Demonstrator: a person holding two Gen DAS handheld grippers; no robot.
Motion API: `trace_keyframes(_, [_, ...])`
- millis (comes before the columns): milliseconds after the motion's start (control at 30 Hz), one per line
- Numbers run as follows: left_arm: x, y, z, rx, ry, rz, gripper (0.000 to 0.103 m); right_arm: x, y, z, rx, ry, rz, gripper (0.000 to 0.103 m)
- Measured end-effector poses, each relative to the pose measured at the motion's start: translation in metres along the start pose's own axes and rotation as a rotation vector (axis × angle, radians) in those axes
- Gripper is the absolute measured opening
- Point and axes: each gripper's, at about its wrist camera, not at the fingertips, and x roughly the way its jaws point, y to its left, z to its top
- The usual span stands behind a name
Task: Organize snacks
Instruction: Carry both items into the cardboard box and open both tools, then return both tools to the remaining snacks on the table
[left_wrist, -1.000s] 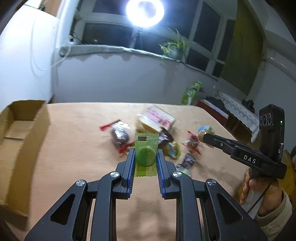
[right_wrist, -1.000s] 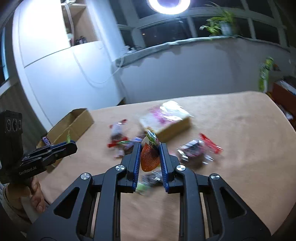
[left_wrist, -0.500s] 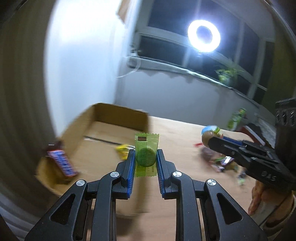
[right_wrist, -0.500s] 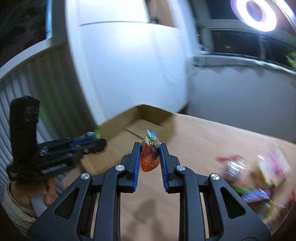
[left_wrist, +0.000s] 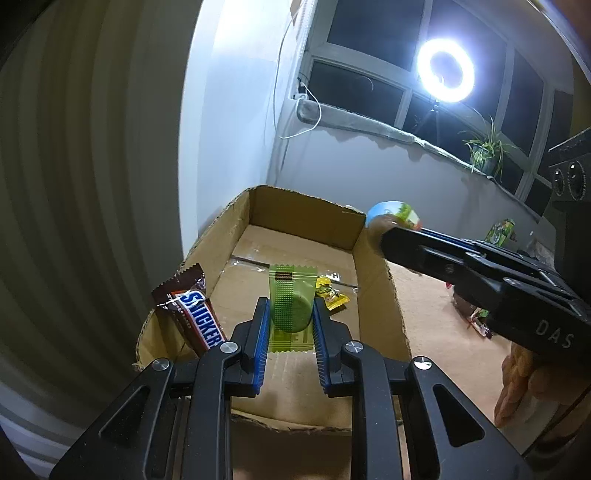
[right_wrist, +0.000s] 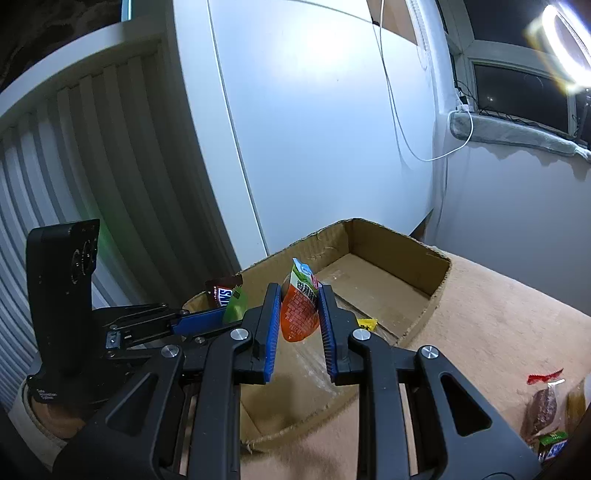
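- Green wafer packet clamped in left gripper; orange pouch clamped in right gripper.
- Both swung from the table's snack pile to above the cardboard box.
- Snickers bar and yellow candy already inside; drop likely next.

A lit ring light stood on a stand before the dark window, and a potted plant sat farther along the same window ledge, toward the right. A white cable hung down from the ledge's left end, looping across the pale wall beside a tall white cabinet. Left of the cabinet ran a ribbed panel of upright slats, and a tan cloth covered the table's top right out to its far edge.
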Motion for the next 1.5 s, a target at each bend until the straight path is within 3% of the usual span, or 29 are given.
trace_keyframes(67, [0.0, 0.001, -0.001, -0.003, 0.0, 0.006, 0.025, 0.005, -0.002, -0.002, 0.002, 0.015, 0.003, 0.023])
trace_keyframes(133, [-0.002, 0.004, -0.002, -0.008, -0.009, 0.019, 0.047, 0.008, -0.003, -0.003, 0.007, 0.017, -0.006, 0.034])
trace_keyframes(200, [-0.005, 0.006, -0.002, -0.017, -0.021, 0.036, 0.057, 0.008, -0.005, -0.007, 0.02, 0.014, -0.012, 0.043])
trace_keyframes(400, [-0.018, 0.009, -0.003, -0.034, -0.054, 0.049, 0.057, -0.011, -0.003, -0.017, 0.021, -0.008, -0.052, 0.044])
trace_keyframes(467, [-0.021, 0.008, -0.003, -0.03, -0.061, 0.052, 0.057, -0.021, -0.002, -0.023, 0.019, -0.037, -0.092, 0.06])
trace_keyframes(567, [-0.027, 0.003, -0.003, -0.017, -0.071, 0.062, 0.057, -0.032, -0.004, -0.029, 0.027, -0.064, -0.133, 0.07])
trace_keyframes(1000, [-0.032, -0.037, -0.005, 0.056, -0.073, 0.036, 0.062, -0.082, -0.024, -0.064, 0.062, -0.055, -0.228, 0.071])
trace_keyframes(1233, [-0.026, -0.073, -0.006, 0.118, -0.059, 0.002, 0.063, -0.115, -0.045, -0.087, 0.102, -0.064, -0.271, 0.072])
trace_keyframes(1500, [-0.016, -0.125, -0.016, 0.2, -0.026, -0.062, 0.068, -0.162, -0.086, -0.124, 0.182, -0.061, -0.382, 0.072])
